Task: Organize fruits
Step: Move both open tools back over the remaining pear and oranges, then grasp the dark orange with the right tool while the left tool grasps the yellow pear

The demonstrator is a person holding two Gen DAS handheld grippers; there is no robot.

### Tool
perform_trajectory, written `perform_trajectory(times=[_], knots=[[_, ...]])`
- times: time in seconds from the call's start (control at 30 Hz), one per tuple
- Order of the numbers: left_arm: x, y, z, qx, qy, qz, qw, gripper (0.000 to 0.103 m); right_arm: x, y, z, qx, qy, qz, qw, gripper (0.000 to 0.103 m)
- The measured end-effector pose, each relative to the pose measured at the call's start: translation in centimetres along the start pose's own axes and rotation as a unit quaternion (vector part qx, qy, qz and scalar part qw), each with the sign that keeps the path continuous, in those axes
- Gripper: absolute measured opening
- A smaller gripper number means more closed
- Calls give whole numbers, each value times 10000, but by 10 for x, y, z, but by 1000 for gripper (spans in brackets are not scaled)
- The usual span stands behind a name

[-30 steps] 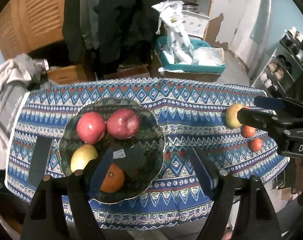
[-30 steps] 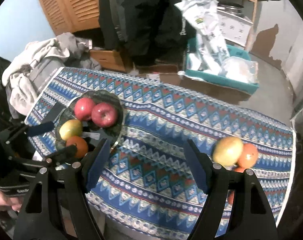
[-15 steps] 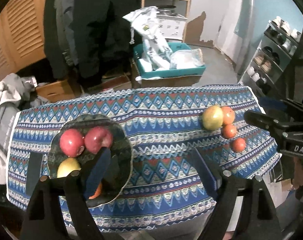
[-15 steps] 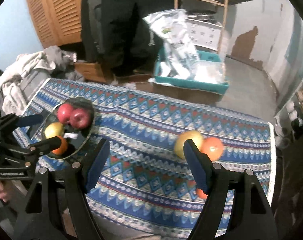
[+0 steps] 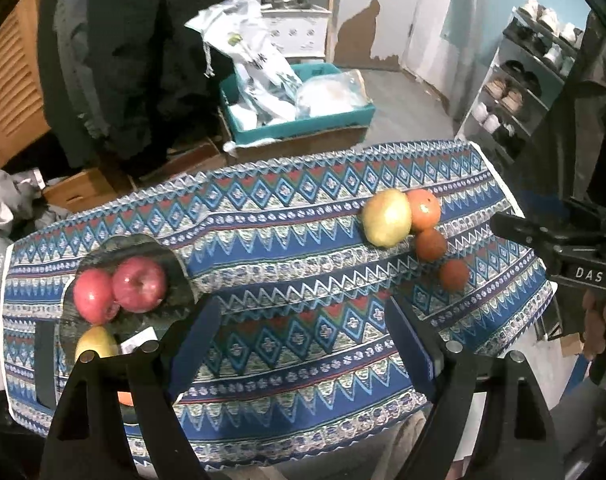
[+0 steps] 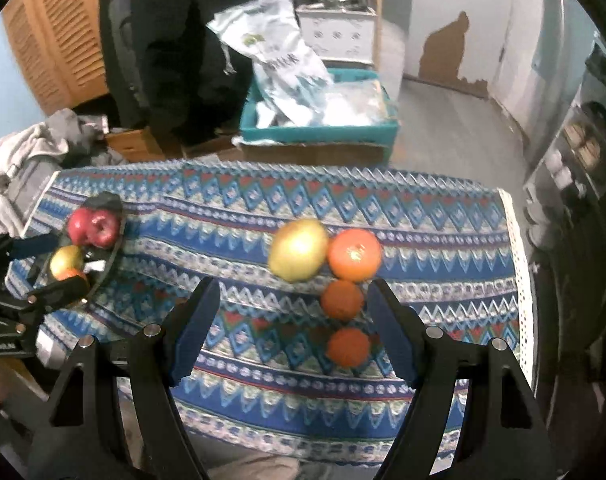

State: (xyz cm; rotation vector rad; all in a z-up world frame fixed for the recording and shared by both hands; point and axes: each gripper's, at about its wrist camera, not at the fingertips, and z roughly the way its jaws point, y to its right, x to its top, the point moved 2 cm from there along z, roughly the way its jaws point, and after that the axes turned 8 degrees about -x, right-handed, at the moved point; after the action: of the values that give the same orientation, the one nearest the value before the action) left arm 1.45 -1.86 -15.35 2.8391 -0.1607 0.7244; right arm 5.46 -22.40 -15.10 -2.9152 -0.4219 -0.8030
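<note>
Right wrist view, empty right hand-held gripper point(image 6: 291, 328) open, above oranges point(image 6: 341, 299)

Two red apples point(image 5: 121, 290), yellow fruit on dark plate point(image 5: 175, 268); mango point(image 6: 299, 255), three oranges point(image 6: 342, 299) clustered apart.

Blue zigzag-patterned cloth point(image 5: 303, 216); two red apples point(image 5: 139, 284); yellow-green pear point(image 6: 299, 255); three oranges point(image 6: 355, 255); teal crate point(image 5: 303, 124).
</note>
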Motion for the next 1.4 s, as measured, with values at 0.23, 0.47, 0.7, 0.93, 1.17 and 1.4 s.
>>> perform_trajectory(times=[0.23, 0.47, 0.7, 0.93, 1.17, 1.4], knots=[[1, 12, 25, -18, -175, 69, 9998, 85, -19, 26, 30, -166, -332, 156, 9992, 77], [0, 19, 57, -34, -420, 136, 9990, 85, -41, 43, 67, -167, -756, 231, 9967, 77], [-7, 25, 88, -101, -645, 215, 9976, 85, -63, 42, 106, -19, -1115, 196, 9936, 77], [-11, 24, 116, -71, -834, 272, 9961, 85, -73, 34, 127, 20, -1304, 42, 9914, 77], [-11, 25, 139, -184, -1070, 310, 9936, 85, -76, 33, 140, 136, -1432, 124, 9895, 61], [11, 28, 144, -509, -1052, 77, 9931, 85, -71, 38, 133, 247, -1290, 159, 9912, 46]])
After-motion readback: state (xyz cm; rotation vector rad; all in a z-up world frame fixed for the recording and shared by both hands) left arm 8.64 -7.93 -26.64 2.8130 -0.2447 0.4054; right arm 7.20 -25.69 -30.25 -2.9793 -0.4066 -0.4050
